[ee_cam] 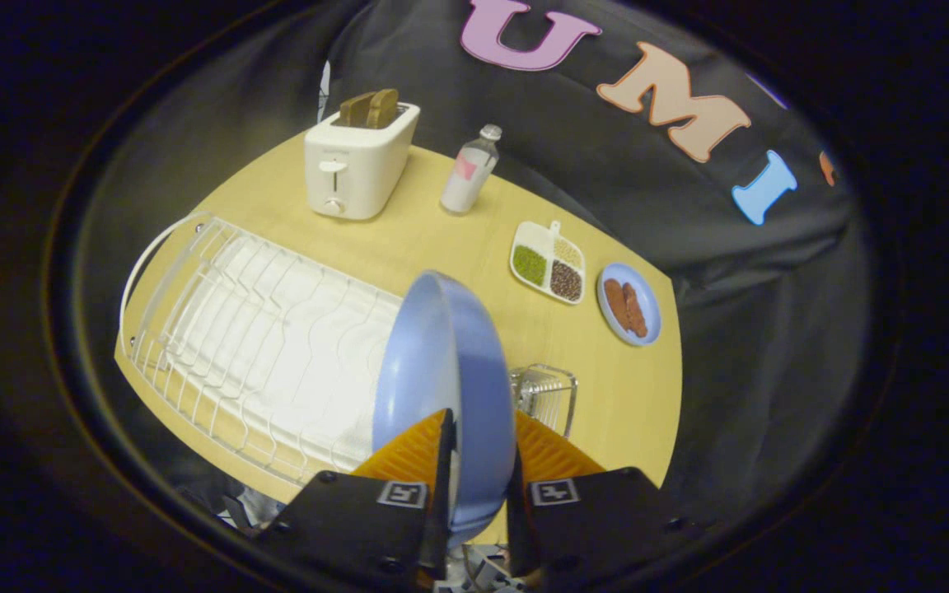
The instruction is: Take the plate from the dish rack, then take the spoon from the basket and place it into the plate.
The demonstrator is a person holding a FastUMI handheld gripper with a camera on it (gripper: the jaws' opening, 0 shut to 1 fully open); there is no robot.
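While the gripper was clamped on the blue plate, both fingers pressed on the plate's lower rim, one on each face, so the plate stood on edge between them and rose up ahead of the camera, tilted a bit toward 1 o'clock. So yeah, the plate was out of the rack and up in the air over the wooden table.

Off at about 9 o'clock from the plate sat the white wire dish rack with its white drip tray underneath, no dishes in it that I could see. Just beside the plate at 3 o'clock, partly hidden behind it, was the small wire basket; couldn't make out the spoon in there.

Farther back, at roughly 11 o'clock, a white toaster had two slices of toast sticking out the top. At 12 o'clock stood a small bottle. Over at 1 to 2 o'clock were a divided tray of beans and grains and, next to it, a little blue saucer with brown food on it.
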